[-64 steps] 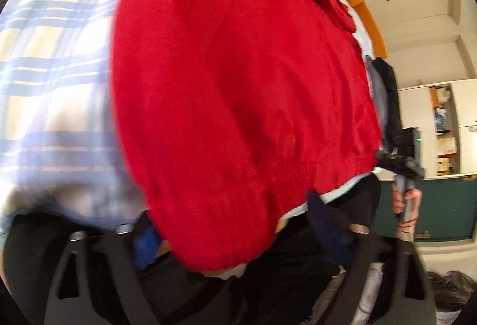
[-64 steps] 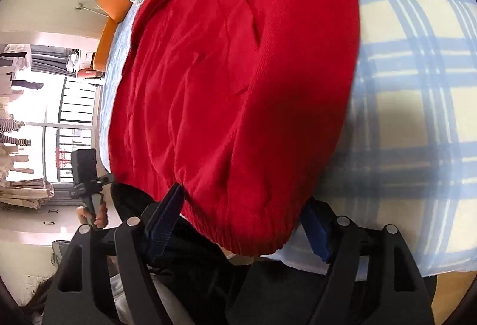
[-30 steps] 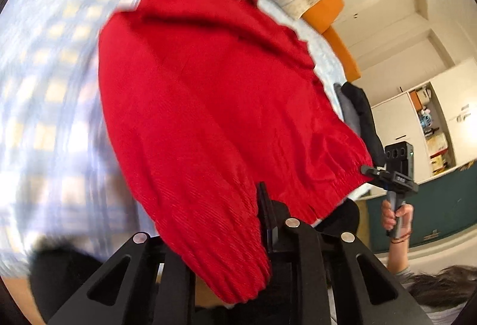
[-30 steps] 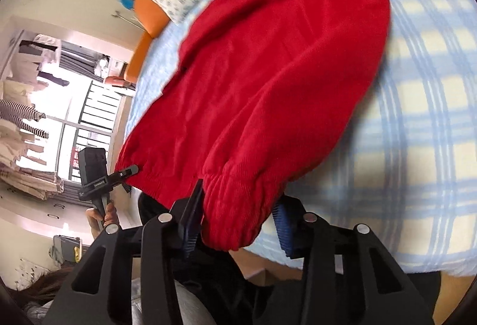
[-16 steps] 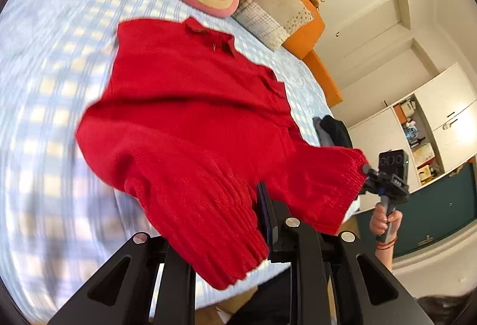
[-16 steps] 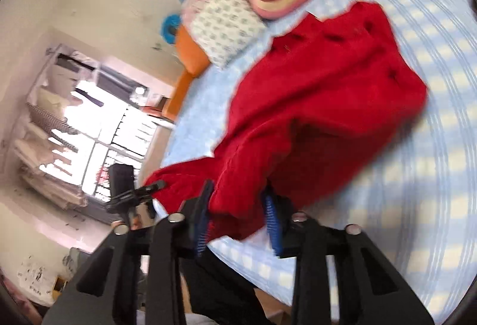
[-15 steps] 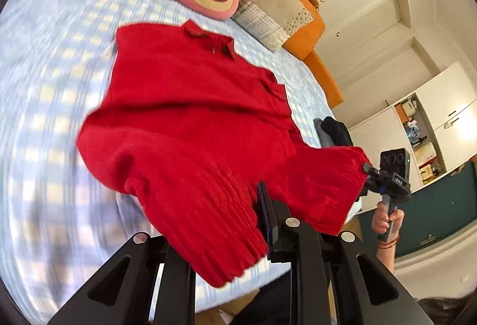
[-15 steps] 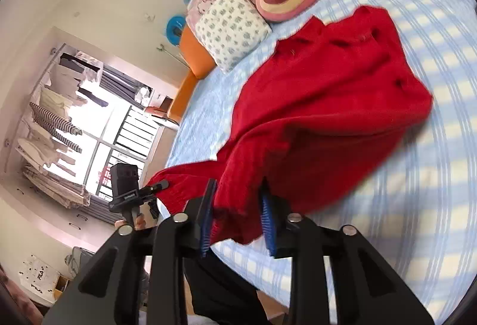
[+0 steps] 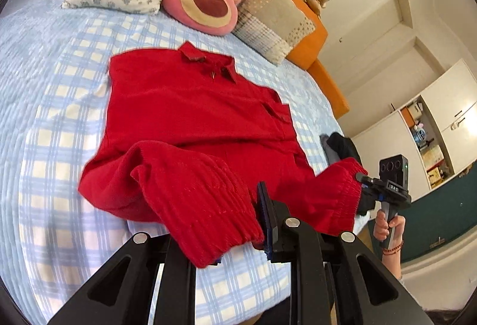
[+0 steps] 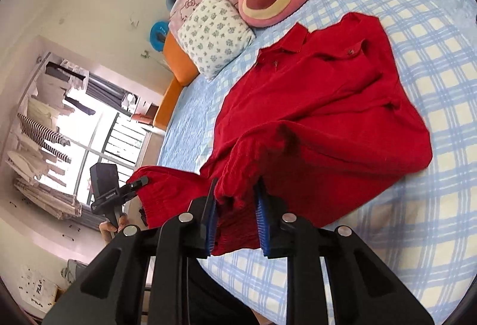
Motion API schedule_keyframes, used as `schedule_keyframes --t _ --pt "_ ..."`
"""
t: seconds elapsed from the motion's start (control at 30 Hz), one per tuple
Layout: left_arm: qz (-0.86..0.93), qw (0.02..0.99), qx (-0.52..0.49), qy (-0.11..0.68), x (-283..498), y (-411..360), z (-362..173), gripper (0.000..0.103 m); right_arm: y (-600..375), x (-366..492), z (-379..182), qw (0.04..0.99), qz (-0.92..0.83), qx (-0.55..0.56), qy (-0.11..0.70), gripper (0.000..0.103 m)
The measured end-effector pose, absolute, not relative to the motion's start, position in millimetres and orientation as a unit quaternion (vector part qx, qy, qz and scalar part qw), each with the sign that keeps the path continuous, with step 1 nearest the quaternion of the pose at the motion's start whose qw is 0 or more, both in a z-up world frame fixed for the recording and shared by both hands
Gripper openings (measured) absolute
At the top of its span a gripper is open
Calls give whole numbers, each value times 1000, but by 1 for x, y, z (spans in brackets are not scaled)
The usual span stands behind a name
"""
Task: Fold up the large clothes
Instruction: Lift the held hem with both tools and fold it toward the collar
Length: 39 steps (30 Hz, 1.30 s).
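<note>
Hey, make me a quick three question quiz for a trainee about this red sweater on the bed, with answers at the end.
1. True or false: the red sweater has its collar toward the pillows.
2. Which part does each tool grip: A collar, B ribbed hem, C shoulder?
3. What pattern is the bedcover?

Key:
1. True.
2. B. The left tool and the right tool each pinch a hem corner, lifted off the bed.
3. Blue and white checks.

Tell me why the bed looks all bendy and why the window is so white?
Both views: the fisheye lens curves the bed and leaves dark corners. Right wrist view: daylight washes out the window, so it glares white. Left wrist view: even room light, and the sweater looks sharp with soft shadows under its folds.
</note>
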<state>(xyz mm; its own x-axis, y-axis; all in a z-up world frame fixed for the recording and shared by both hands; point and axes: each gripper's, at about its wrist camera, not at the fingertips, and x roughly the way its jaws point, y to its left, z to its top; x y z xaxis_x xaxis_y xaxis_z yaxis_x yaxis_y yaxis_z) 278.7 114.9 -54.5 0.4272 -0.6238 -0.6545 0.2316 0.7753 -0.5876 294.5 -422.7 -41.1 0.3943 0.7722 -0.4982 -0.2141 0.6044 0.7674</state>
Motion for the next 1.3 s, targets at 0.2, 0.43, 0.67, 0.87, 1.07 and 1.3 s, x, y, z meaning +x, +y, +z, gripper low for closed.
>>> schedule_keyframes --t 0.2,0.43,0.67,0.87,1.07,1.3 --pt "-241 848 -178 437 319 105 -23 23 -432 335 -19 794 295 325 421 21" --pt "-228 866 -185 404 377 111 7 23 -444 392 20 808 283 338 391 21" --pt "-199 883 -172 389 460 110 26 23 -434 475 47 829 259 315 383 21" --pt "-171 879 -205 396 542 117 8 23 -433 552 34 826 233 337 386 21" --pt "-153 847 -232 454 618 120 -50 24 -435 623 -29 806 191 369 422 21" --pt "-136 837 -227 479 677 121 -126 25 -436 680 -99 794 161 382 445 21"
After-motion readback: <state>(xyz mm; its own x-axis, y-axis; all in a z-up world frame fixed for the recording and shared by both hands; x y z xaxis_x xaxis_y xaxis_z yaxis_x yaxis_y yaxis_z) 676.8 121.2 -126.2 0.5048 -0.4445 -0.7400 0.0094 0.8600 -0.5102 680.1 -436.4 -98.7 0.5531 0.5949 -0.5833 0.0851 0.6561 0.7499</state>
